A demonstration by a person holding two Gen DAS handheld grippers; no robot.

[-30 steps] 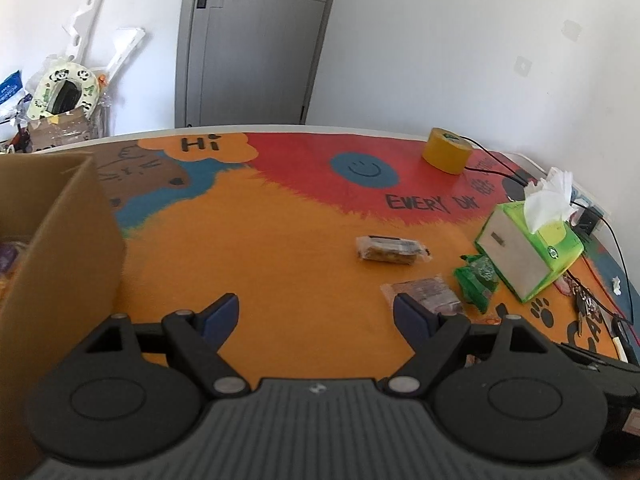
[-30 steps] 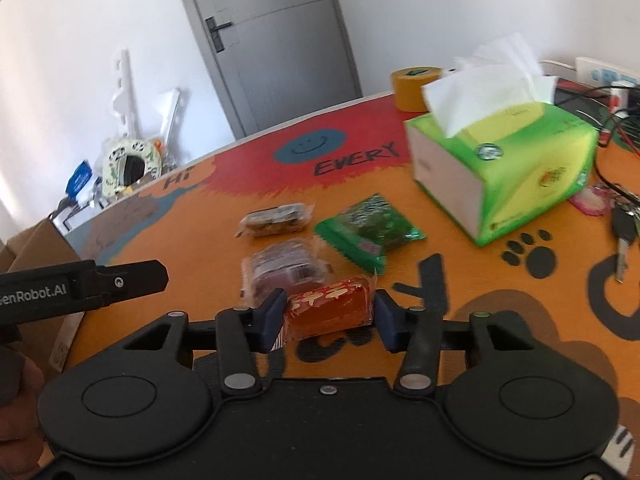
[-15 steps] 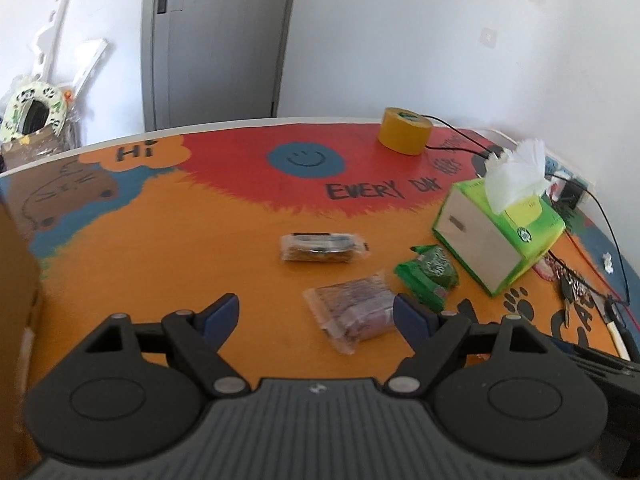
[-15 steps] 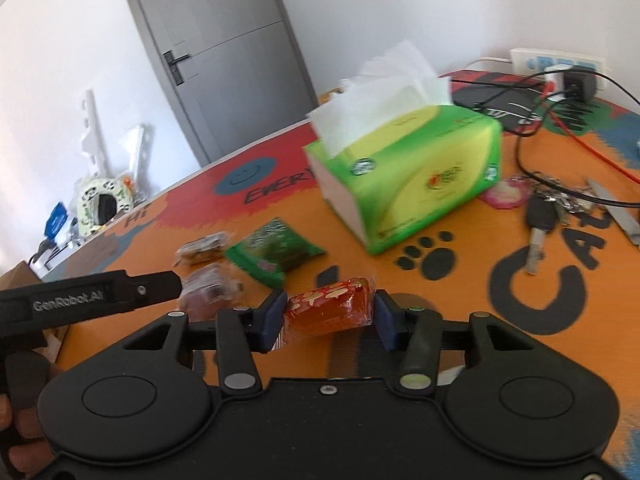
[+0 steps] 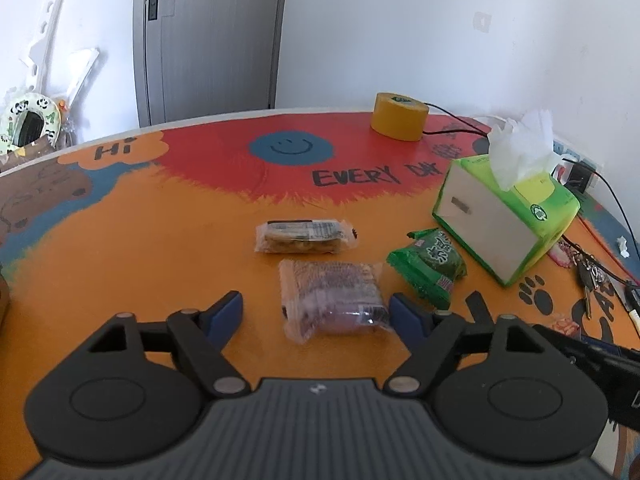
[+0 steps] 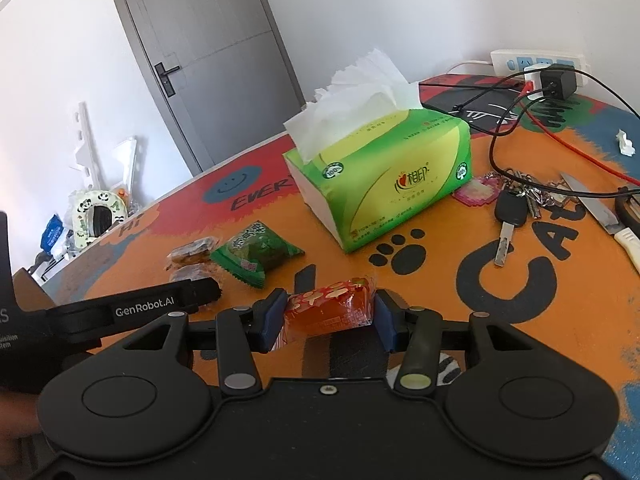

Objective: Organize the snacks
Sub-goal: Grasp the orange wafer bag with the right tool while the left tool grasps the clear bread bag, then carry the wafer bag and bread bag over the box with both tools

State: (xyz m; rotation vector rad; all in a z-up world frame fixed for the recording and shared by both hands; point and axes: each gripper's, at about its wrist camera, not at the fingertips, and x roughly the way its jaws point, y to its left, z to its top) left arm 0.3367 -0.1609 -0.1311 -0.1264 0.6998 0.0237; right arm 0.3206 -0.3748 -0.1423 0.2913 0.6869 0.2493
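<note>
- Since a second ago the left gripper (image 5: 316, 312) has travelled away from the cardboard box, which has slipped out of its view, and now hangs over the snacks; its jaws have just been closing in, with the purple-brown snack packet (image 5: 334, 300) between them.
- Its right pad sits just beside that packet's right end, its left pad is apart from it, so nothing is gripped yet.
- Farther off on the table (image 5: 160, 248) lies a clear-wrapped brown snack bar (image 5: 306, 237), and to the right of the purple packet a green snack packet (image 5: 430, 266).
- Right of the green one stands a green tissue box (image 5: 506, 220); a yellow tape roll (image 5: 399, 116) sits at the far edge.
- Seen from its own camera, the right gripper (image 6: 326, 314) is clenched on a red-orange snack packet (image 6: 330, 308), held off the table.
- Keys (image 6: 516, 200) lie near the tissue box on its right side.
</note>
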